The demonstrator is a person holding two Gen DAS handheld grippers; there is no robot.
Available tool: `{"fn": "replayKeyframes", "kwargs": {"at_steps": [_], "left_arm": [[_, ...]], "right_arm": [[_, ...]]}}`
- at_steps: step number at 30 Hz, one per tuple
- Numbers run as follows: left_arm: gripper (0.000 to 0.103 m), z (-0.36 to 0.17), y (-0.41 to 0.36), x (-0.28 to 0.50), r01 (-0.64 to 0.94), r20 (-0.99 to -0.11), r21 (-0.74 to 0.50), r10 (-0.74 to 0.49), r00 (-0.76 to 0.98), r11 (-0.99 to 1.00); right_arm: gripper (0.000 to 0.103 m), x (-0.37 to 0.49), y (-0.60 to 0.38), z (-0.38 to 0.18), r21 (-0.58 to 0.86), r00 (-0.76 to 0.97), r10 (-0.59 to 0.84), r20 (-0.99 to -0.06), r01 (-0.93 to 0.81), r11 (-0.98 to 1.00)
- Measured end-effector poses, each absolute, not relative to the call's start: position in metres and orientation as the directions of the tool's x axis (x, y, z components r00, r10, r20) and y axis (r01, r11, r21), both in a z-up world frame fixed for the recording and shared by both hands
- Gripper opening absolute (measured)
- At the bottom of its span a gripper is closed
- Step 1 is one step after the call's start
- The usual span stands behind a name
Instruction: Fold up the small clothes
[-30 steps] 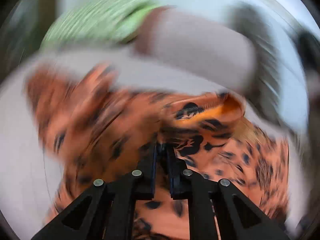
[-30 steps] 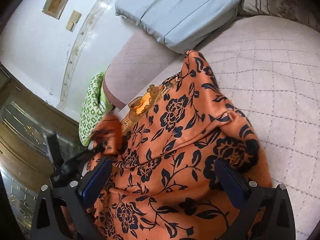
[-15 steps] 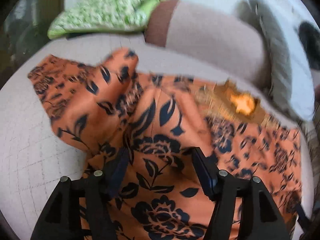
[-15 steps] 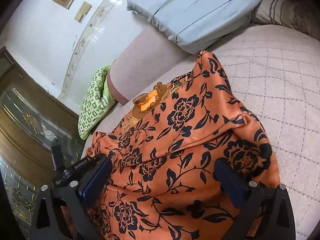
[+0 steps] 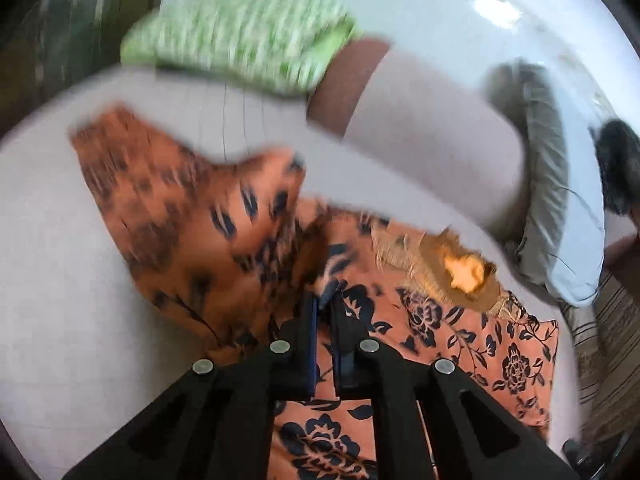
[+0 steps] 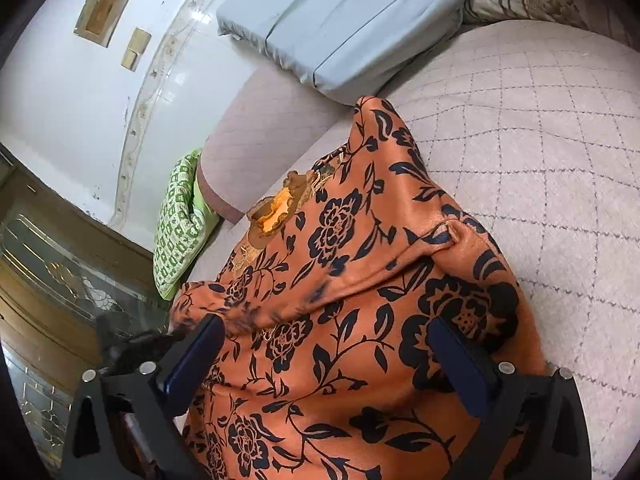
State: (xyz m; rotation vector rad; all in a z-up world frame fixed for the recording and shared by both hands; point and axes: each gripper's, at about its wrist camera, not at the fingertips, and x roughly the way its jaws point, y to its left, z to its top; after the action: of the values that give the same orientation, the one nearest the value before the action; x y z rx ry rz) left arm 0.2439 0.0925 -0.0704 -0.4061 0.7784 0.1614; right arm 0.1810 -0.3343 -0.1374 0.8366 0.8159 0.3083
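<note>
Orange floral garment (image 6: 352, 320) lies spread on the quilted bed (image 6: 540, 152), neckline toward the bolster (image 6: 256, 136). Left hand-held gripper (image 5: 325, 300) is clenched on a fold of the garment near its middle, fabric bunched up beside it; view blurred. Right hand-held gripper (image 6: 324, 356) is released, fingers wide over the garment's near part. Green pillow (image 6: 176, 220) and grey pillow (image 6: 340, 16) sit by the bolster.
</note>
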Motion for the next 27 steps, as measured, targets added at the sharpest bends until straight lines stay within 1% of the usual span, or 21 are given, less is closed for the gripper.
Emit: {"fn": "replayKeyframes", "kwargs": {"at_steps": [1,2,3,4,5,6,8,9,11,12,13,14,16,17,19,21,23,24,25,26,27], "left_arm": [[0.010,-0.075,0.091,0.239,-0.322,-0.730,-0.286,0.012,0.683,0.903],[0.018,-0.085,0.092,0.240,-0.356,-0.770,-0.274,0.017,0.638,0.893],[0.044,-0.102,0.093,0.248,-0.383,-0.829,-0.251,0.007,0.560,0.889],[0.056,-0.123,0.095,0.255,-0.415,-0.891,-0.211,0.000,0.455,0.885],[0.054,-0.137,0.097,0.259,-0.435,-0.920,-0.186,0.000,0.392,0.881],[0.054,-0.132,0.098,0.254,-0.431,-0.899,-0.188,0.023,0.437,0.883],[0.056,-0.109,0.090,0.244,-0.436,-0.857,-0.124,0.125,0.499,0.891],[0.059,-0.101,0.087,0.242,-0.428,-0.841,-0.110,0.145,0.522,0.897],[0.060,-0.078,0.076,0.236,-0.395,-0.775,-0.079,0.193,0.602,0.915],[0.066,-0.068,0.068,0.233,-0.371,-0.729,-0.056,0.216,0.649,0.927],[0.078,-0.064,0.062,0.230,-0.346,-0.697,-0.034,0.226,0.681,0.938],[0.082,-0.064,0.051,0.235,-0.298,-0.675,0.008,0.225,0.702,0.954],[0.082,-0.076,0.042,0.245,-0.220,-0.689,0.068,0.205,0.695,0.973],[0.082,-0.094,0.034,0.256,-0.147,-0.734,0.114,0.184,0.654,0.982],[0.082,-0.119,0.025,0.263,-0.074,-0.783,0.181,0.189,0.592,0.981],[0.082,-0.131,0.023,0.259,-0.040,-0.776,0.210,0.192,0.601,0.977],[0.082,-0.131,0.029,0.250,-0.035,-0.751,0.178,0.159,0.641,0.983],[0.082,-0.131,0.033,0.251,-0.036,-0.757,0.147,0.136,0.640,0.988],[0.082,-0.131,0.037,0.254,-0.038,-0.767,0.121,0.118,0.631,0.992],[0.082,-0.132,0.041,0.253,-0.039,-0.773,0.105,0.106,0.626,0.994],[0.082,-0.133,0.044,0.255,-0.045,-0.780,0.085,0.095,0.618,0.995]], "right_arm": [[0.103,0.181,-0.335,-0.138,0.759,0.663,0.541,-0.518,0.065,0.648],[0.103,0.181,-0.335,-0.139,0.759,0.662,0.541,-0.519,0.067,0.647],[0.103,0.182,-0.336,-0.139,0.759,0.661,0.540,-0.520,0.069,0.647],[0.103,0.182,-0.336,-0.139,0.760,0.660,0.542,-0.520,0.068,0.646],[0.103,0.181,-0.336,-0.138,0.760,0.661,0.543,-0.519,0.066,0.646],[0.103,0.180,-0.336,-0.137,0.760,0.661,0.543,-0.517,0.064,0.647],[0.103,0.179,-0.338,-0.136,0.762,0.667,0.540,-0.514,0.066,0.644],[0.103,0.178,-0.340,-0.136,0.762,0.672,0.534,-0.513,0.070,0.643],[0.103,0.176,-0.341,-0.128,0.743,0.693,0.507,-0.512,0.061,0.667],[0.103,0.173,-0.341,-0.121,0.726,0.706,0.491,-0.510,0.047,0.686],[0.103,0.171,-0.341,-0.113,0.705,0.722,0.472,-0.506,0.031,0.708],[0.103,0.168,-0.342,-0.103,0.674,0.742,0.438,-0.508,0.025,0.739],[0.103,0.170,-0.344,-0.093,0.629,0.756,0.389,-0.526,0.038,0.777],[0.103,0.176,-0.345,-0.089,0.594,0.750,0.362,-0.553,0.050,0.803],[0.103,0.201,-0.345,-0.086,0.507,0.721,0.317,-0.616,0.056,0.860],[0.103,0.232,-0.338,-0.091,0.407,0.657,0.279,-0.700,0.047,0.912],[0.100,0.255,-0.326,-0.108,0.317,0.568,0.239,-0.787,0.041,0.948],[0.080,0.259,-0.322,-0.117,0.291,0.531,0.225,-0.817,0.042,0.956],[0.052,0.261,-0.319,-0.125,0.263,0.502,0.205,-0.840,0.047,0.964],[0.017,0.260,-0.317,-0.130,0.227,0.482,0.176,-0.858,0.050,0.973],[0.017,0.257,-0.319,-0.131,0.219,0.489,0.168,-0.856,0.048,0.975]]}}
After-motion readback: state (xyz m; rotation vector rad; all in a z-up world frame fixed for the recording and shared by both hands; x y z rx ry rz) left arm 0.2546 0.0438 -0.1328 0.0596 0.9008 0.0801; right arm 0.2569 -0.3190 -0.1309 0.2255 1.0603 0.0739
